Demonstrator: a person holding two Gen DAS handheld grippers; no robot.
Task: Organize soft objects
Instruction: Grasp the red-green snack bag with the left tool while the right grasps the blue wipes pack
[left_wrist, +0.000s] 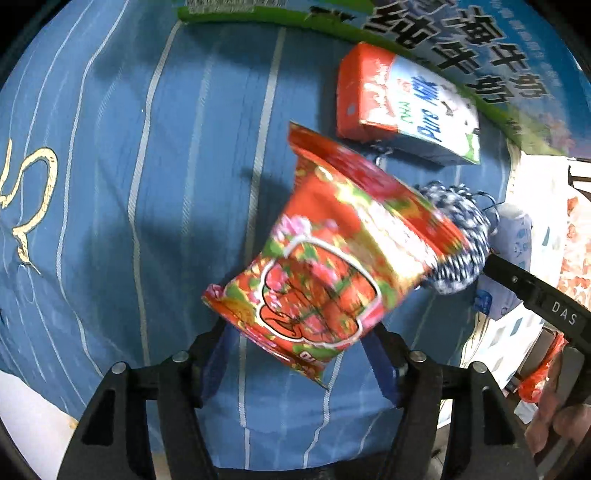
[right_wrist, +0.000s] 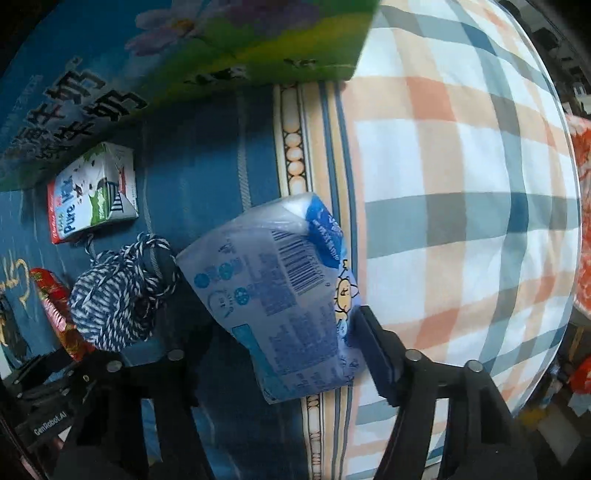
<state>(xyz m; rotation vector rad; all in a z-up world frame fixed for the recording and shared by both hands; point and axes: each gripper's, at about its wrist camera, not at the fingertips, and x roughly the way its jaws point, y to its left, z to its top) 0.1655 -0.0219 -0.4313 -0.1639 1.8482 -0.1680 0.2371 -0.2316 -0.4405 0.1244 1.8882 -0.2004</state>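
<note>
While the left gripper (left_wrist: 295, 350) has its two fingers closed partway on the bottom edge of a red floral snack packet (left_wrist: 328, 258), the packet stands up and tilts away to the right, lifted off the blue striped bedsheet (left_wrist: 147, 184); image of it is motion-blurred. Both blue finger pads press the packet's lower seam — pads mostly hidden behind it. Just behind the packet's upper right corner sits a blue-and-white yarn ball (left_wrist: 458, 236), and beyond that lies a red and white Pure Milk carton (left_wrist: 402, 107) on the sheet, near a large green and blue milk box (left_wrist: 461, 44).

Right gripper (right_wrist: 291, 354): fingers spread moderately wide, clamped on a pale blue tissue pack (right_wrist: 280, 288) — right pad (right_wrist: 373, 350) pressed on the pack's side, left finger dark and hard to make out. Pack is held over the sheet's patterned border, beside a plaid pillow (right_wrist: 461, 184). Yarn ball just left of the pack; whether they touch, cannot tell. Milk carton farther left
</note>
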